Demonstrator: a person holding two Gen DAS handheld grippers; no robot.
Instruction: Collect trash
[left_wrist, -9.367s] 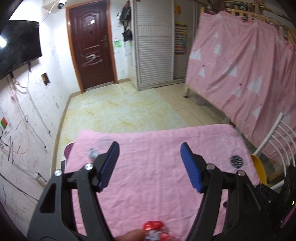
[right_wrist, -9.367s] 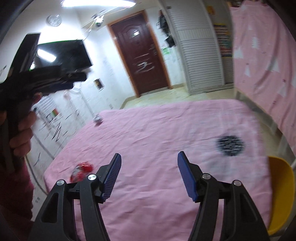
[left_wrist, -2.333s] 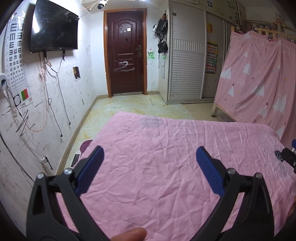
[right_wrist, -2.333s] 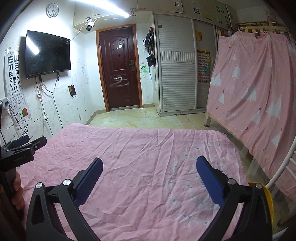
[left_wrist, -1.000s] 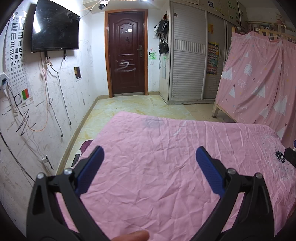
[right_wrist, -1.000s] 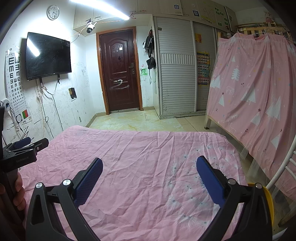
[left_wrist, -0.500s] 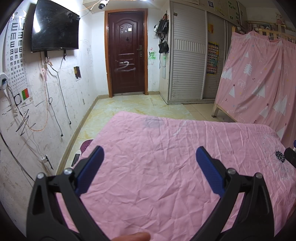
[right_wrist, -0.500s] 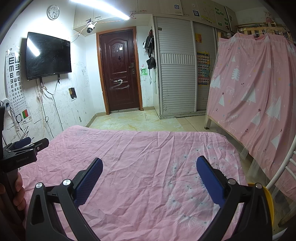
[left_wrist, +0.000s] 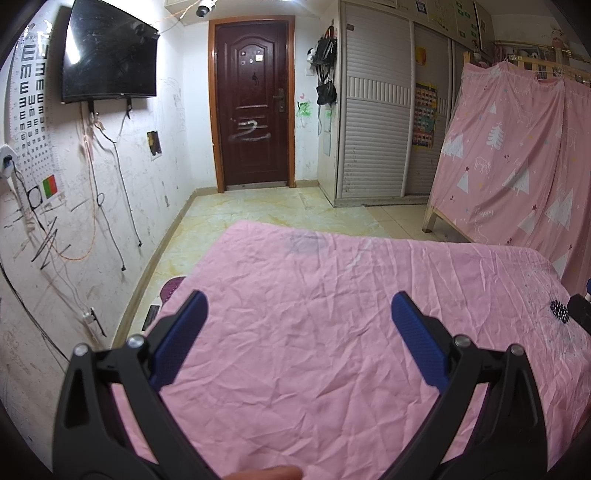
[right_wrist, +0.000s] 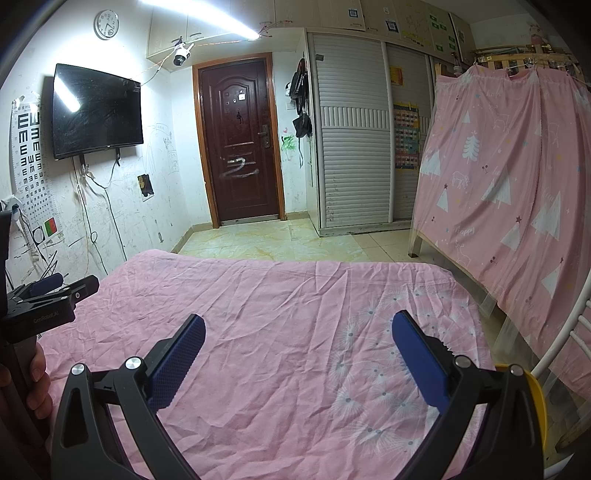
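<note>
Red wrapper and small silver scrap, on the wrinkled pink cloth (left_wrist: 314, 350) a little while back, now gone. No trash in sight anywhere. Left black gripper with blue pads (left_wrist: 299, 326) and right one (right_wrist: 298, 347) both wide apart, empty. Cleanup probably finished.

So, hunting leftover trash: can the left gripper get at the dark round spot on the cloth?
Probably yes: the left gripper is open and empty, with only bare pink cloth between it and the dark round spot, though the right gripper sits close beside it.
</note>
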